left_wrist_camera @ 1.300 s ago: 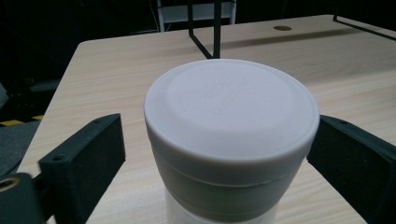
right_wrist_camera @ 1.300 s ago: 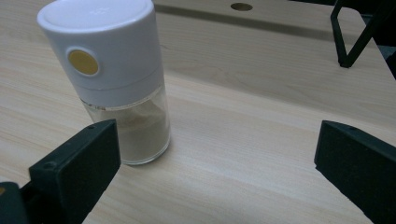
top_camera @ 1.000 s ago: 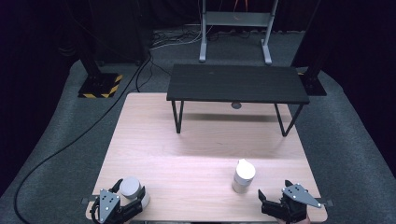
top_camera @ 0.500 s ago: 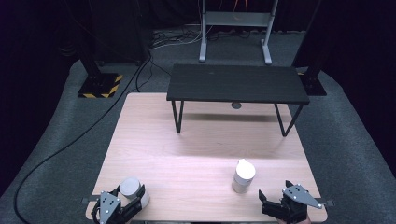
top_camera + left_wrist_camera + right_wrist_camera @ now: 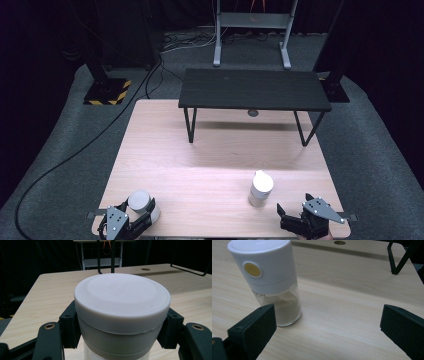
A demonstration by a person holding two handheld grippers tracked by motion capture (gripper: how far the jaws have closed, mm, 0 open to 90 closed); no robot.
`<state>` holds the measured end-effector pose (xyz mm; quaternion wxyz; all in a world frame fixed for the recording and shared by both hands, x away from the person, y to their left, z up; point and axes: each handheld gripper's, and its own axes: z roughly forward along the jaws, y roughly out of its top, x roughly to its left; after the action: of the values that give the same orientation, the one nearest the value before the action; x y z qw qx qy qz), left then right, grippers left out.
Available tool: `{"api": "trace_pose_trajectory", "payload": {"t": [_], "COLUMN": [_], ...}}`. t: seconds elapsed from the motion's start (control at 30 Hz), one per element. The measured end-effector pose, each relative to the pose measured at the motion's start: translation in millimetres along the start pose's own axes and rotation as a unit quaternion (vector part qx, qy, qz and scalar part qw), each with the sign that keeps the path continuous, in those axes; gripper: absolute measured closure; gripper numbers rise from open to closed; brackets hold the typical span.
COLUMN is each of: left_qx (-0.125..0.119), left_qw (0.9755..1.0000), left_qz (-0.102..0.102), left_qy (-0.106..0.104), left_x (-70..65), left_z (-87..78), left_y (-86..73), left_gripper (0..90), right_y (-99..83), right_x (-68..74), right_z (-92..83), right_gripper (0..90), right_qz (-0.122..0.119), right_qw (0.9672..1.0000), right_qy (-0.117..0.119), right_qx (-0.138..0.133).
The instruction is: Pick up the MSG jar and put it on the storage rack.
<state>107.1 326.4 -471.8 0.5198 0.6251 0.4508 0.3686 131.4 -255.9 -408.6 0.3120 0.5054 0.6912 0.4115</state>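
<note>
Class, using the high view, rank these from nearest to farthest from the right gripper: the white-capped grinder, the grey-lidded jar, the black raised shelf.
Measured from the right gripper:
1. White-capped grinder, just to its left on the table.
2. Grey-lidded jar, across at the near left corner, between the left gripper's jaws.
3. Black raised shelf, at the table's far end.

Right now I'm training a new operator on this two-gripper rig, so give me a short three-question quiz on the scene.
1. True or false: the left gripper is shut on the white jar.
2. What stands just ahead of the right gripper? A) a cup B) a white-capped shaker C) a bowl
3. Fill in: the black shelf stands at the table's ___ end.

Key: 1 true; 2 B; 3 far.
</note>
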Motion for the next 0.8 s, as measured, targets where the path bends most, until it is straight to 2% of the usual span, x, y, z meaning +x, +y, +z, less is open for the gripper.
{"api": "trace_pose_trajectory", "payload": {"t": [0.53, 0.8], "left_qx": [0.001, -0.002], "left_qw": [1.0, 1.0], "left_qz": [-0.008, -0.004], "left_qy": [-0.001, -0.007], "left_x": [4.4, 7.3], "left_z": [2.3, 6.7], "left_y": [10.8, 19.7], "left_gripper": [34.4, 34.4], "right_y": [3.3, 4.0], "right_x": [0.1, 0.0], "right_z": [0.4, 0.2], "right_gripper": [0.0, 0.0], "right_qz": [-0.003, -0.004], "right_qw": [1.0, 1.0], "right_qy": [-0.001, 0.001], "right_qx": [-0.003, -0.001]}}
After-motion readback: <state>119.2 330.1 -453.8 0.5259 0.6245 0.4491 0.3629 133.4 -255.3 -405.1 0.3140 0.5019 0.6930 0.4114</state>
